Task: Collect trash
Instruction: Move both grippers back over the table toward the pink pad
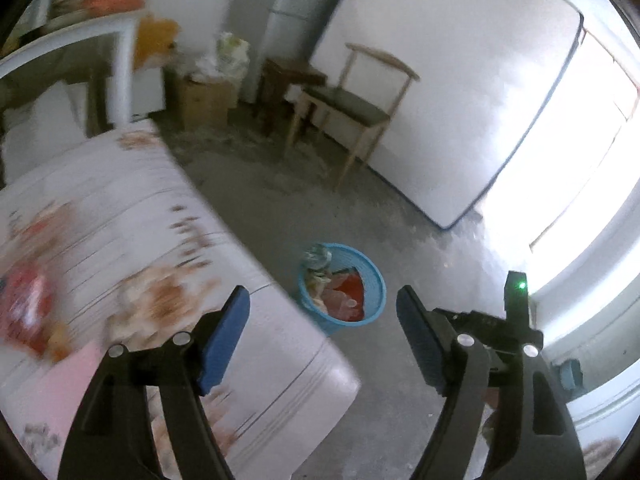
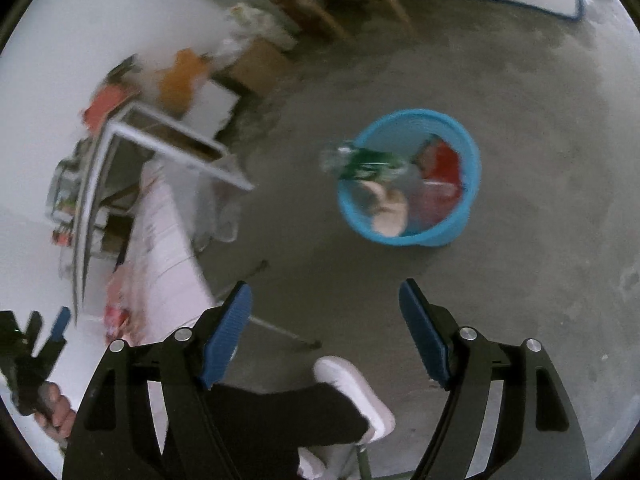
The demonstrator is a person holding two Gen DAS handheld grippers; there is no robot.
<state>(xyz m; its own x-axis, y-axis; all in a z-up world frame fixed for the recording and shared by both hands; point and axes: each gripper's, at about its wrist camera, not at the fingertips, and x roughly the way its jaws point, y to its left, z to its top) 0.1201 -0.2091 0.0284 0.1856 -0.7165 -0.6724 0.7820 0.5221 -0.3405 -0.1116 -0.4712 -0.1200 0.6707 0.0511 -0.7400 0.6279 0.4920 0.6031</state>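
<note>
Both jaws are spread wide with nothing between the blue pads. The left hand-held gripper [image 1: 323, 312] hangs over the near edge of the bed with the white floral-print cover [image 1: 132, 240]. The right hand-held gripper [image 2: 325, 310] is out over the grey concrete floor [image 2: 520, 280].

The round light-blue plastic trash basket [image 2: 468, 216] stands on that floor, just off the bed's right edge, out ahead of both grippers. It already has stuff in it: a red wrapper-looking piece [image 2: 446, 164], something pale and crumpled [image 2: 390, 212], and a clear plastic bottle with a green label [image 2: 364, 164] lying tilted across the left rim, its neck end sticking out past the edge. Motion blur makes it hard to say whether the bottle is actually resting on the rim or not.

On the bed at the far left of the left wrist view there's a blurry red and white packet [image 1: 24, 304], probably more trash but I can't make it out.

Farther back: a wooden chair with a dark seat [image 1: 352, 100] by the white wall, a brown cardboard box [image 1: 204, 100] stuffed with pale plastic bags, and a white-framed table [image 1: 96, 40] with clutter on top. A white shoe [image 2: 352, 388] shows at the near edge of the right wrist view.
</note>
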